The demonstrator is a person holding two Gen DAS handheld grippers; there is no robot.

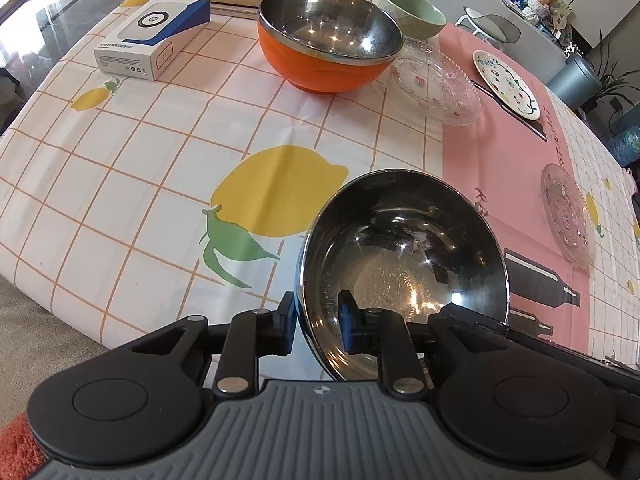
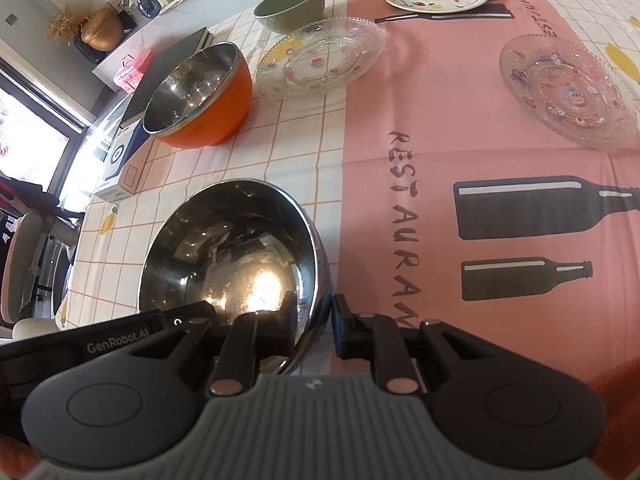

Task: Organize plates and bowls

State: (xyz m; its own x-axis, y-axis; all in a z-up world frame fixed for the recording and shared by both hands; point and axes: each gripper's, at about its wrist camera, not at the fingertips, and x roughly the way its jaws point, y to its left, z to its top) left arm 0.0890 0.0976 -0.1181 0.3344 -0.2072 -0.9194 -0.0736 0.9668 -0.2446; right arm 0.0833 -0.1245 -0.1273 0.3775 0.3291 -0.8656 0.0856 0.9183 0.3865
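Steel bowl, near table edge: left fingers and right fingers, each narrowly parted, straddle opposite rims; orange bowl lies beyond.

My surface is wearing a lemon-print cloth and carrying steel bowl, orange bowl, green bowl, glass plates, box.

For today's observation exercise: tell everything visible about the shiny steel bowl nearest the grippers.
The round, mirror-polished steel bowl sits empty and upright on the lemon-print tablecloth, beside its pink panel. The left gripper and right gripper each straddle its near rim, one finger inside, one outside; whether the pads press is unclear.
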